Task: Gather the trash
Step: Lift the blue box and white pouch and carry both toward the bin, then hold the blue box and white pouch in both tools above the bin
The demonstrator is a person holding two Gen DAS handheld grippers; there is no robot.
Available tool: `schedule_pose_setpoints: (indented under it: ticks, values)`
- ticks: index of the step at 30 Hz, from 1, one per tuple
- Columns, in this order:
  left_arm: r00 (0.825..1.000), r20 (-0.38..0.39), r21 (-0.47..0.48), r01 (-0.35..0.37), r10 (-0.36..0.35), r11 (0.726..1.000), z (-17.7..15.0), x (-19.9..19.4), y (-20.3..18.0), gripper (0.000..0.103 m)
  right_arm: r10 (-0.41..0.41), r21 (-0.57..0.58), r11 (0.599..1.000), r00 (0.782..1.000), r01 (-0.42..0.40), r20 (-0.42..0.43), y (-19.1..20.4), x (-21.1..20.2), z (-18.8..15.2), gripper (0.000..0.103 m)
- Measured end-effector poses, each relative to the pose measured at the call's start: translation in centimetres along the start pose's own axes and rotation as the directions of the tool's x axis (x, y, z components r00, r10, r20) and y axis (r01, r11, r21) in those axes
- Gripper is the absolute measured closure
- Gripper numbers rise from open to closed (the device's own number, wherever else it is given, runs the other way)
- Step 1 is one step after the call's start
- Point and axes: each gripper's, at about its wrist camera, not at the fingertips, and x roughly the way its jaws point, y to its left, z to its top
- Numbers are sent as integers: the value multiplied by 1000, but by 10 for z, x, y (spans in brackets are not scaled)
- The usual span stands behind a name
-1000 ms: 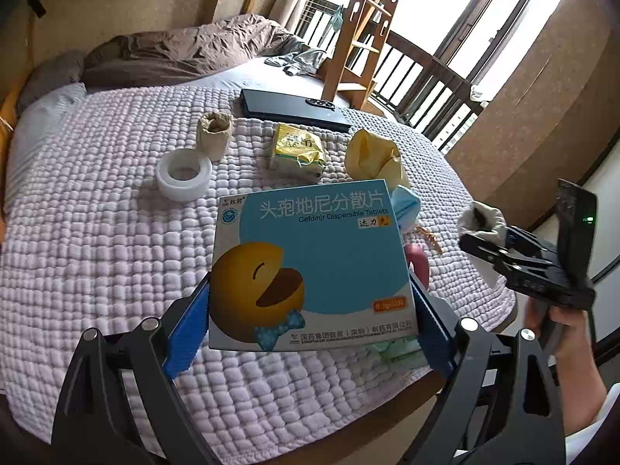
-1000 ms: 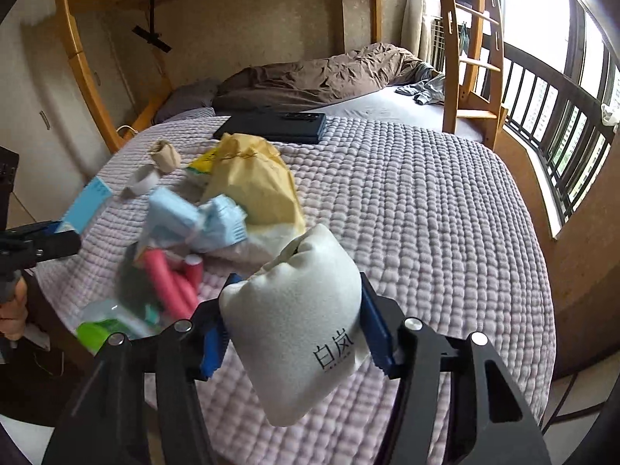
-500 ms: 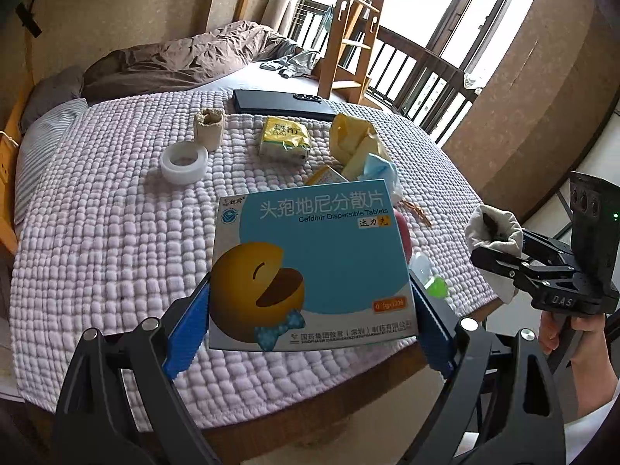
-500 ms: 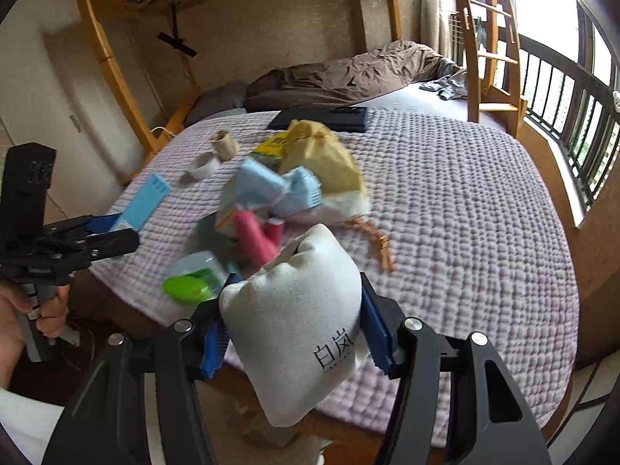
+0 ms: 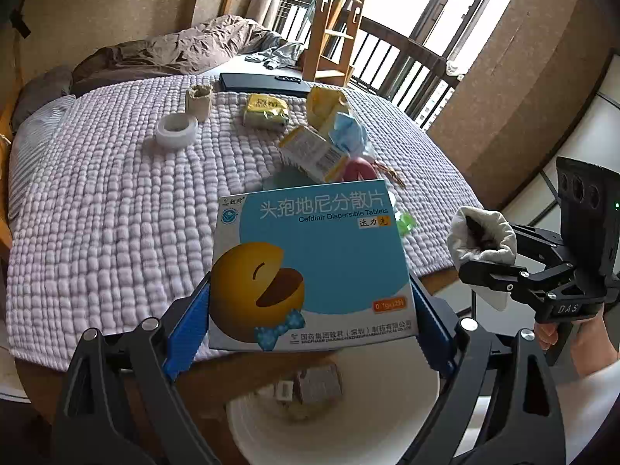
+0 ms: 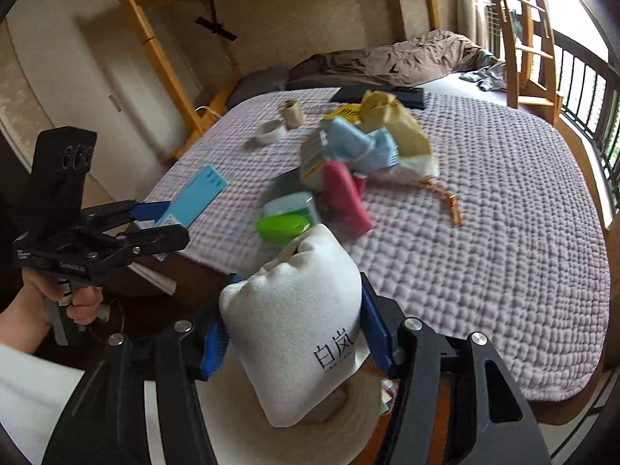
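Past the bed's near edge, above the white bin (image 5: 333, 418), the tablet box (image 5: 310, 267) is clamped by the left gripper (image 5: 310, 310) and the cloth pouch (image 6: 294, 333) by the right gripper (image 6: 294, 329); an off-centre release could miss the rim

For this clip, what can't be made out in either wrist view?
- White bin: left wrist view, contents blurred, rim hidden behind the medicine box and cut by the bottom edge.
- Bin: right wrist view, mostly hidden by the white pouch.
- Pile around the pink item: right view, motion-blurred.
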Motion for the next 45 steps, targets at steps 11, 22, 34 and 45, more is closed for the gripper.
schedule_pose_setpoints:
  ticks: [11,22,34,45]
  values:
    - [997,-73,46,33,-29,998,-32,-2,-11,11,77,21,997,993,-75,-85,14,12,-30,45]
    - [985,-164,170,90,-61,981,-60,7,-39,11,113,44,993,983,-107,-145,24,24,-52,45]
    - [961,-273,238,115,-47,964,-84,28,-50,11,109,68,993,973,-96,-204,20,35,-79,45]
    - [933,-359,269,79,23,960,-107,58,-48,11,94,74,994,957,-77,-275,18,63,-103,45]
